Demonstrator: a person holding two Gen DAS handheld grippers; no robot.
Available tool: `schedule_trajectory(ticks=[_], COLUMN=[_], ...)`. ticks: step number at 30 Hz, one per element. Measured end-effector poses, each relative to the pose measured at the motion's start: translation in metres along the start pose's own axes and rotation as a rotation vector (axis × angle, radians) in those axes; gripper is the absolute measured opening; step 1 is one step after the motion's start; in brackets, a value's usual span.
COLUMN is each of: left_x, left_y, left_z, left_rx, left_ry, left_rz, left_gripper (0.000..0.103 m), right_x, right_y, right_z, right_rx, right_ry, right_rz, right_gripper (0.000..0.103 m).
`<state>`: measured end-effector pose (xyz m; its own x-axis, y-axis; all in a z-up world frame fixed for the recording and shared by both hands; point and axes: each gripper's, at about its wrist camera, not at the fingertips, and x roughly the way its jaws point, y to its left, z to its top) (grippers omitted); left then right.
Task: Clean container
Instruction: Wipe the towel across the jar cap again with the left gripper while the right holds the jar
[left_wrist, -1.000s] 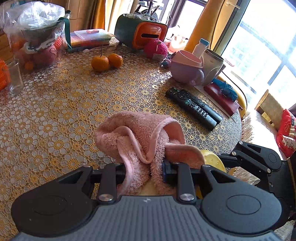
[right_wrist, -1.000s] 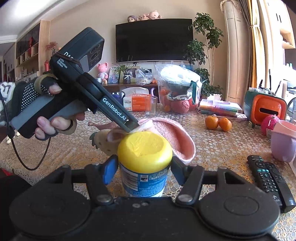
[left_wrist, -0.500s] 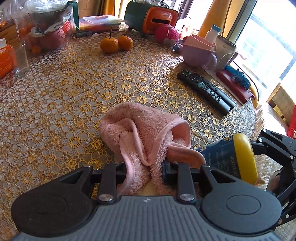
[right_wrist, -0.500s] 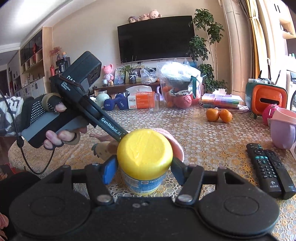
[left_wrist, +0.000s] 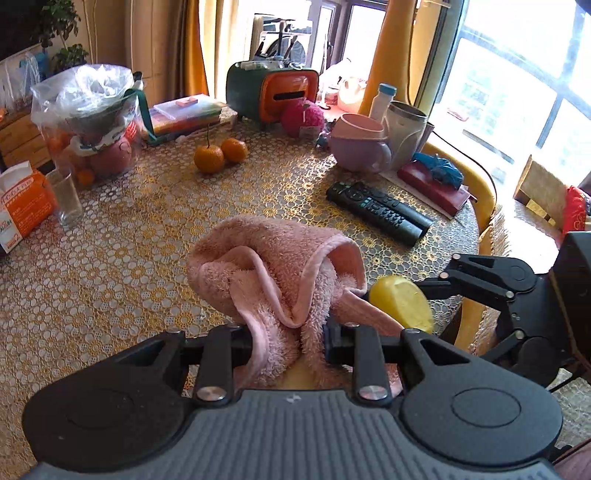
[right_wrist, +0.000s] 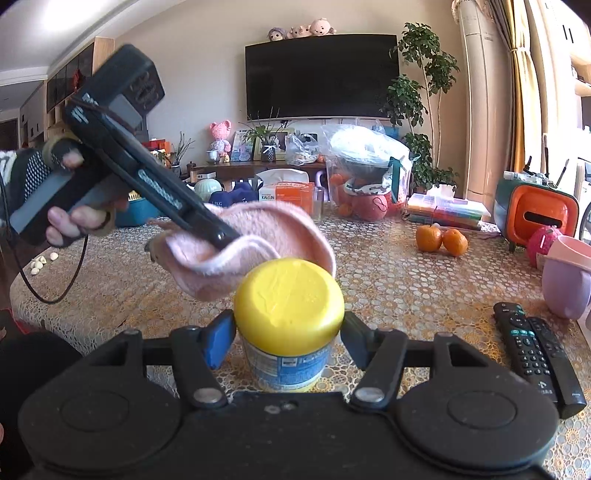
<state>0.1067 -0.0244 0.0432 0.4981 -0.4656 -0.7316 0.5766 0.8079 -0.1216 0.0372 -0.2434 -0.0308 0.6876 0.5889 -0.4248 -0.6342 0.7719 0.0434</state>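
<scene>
A yellow-lidded container with a blue label is held above the table, my right gripper shut on its sides. In the left wrist view only its yellow lid shows, at the right beside the cloth. A bunched pink cloth hangs from my left gripper, which is shut on it. In the right wrist view the pink cloth rests against the back left edge of the lid, with a gloved hand holding the left tool above it.
Two black remotes lie right of centre on the lace-covered table. Two oranges, a clear glass, an orange box, a bagged fruit bowl and a lilac mug stand further back.
Both grippers rose from the table. The cloth came up against the lid's upper edge, and the container, tilted sideways half a second ago, now shows mostly its lid.
</scene>
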Motion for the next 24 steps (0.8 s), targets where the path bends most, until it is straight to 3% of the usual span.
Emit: schedule_trajectory(ticks=[9, 18, 24], left_x=[-0.028, 0.004, 0.010], left_y=[-0.073, -0.091, -0.081], left_z=[0.001, -0.003, 0.002], left_rx=[0.191, 0.285, 0.264], left_ry=[-0.057, -0.011, -0.023], left_rz=[-0.085, -0.035, 0.015], left_gripper=[0.027, 0.027, 0.027], right_x=[0.003, 0.003, 0.003], right_y=[0.007, 0.008, 0.008], right_z=[0.002, 0.001, 0.001], right_rx=[-0.051, -0.059, -0.062], right_ry=[0.005, 0.007, 0.006], right_rz=[-0.008, -0.013, -0.014], right_gripper=[0.061, 0.061, 0.061])
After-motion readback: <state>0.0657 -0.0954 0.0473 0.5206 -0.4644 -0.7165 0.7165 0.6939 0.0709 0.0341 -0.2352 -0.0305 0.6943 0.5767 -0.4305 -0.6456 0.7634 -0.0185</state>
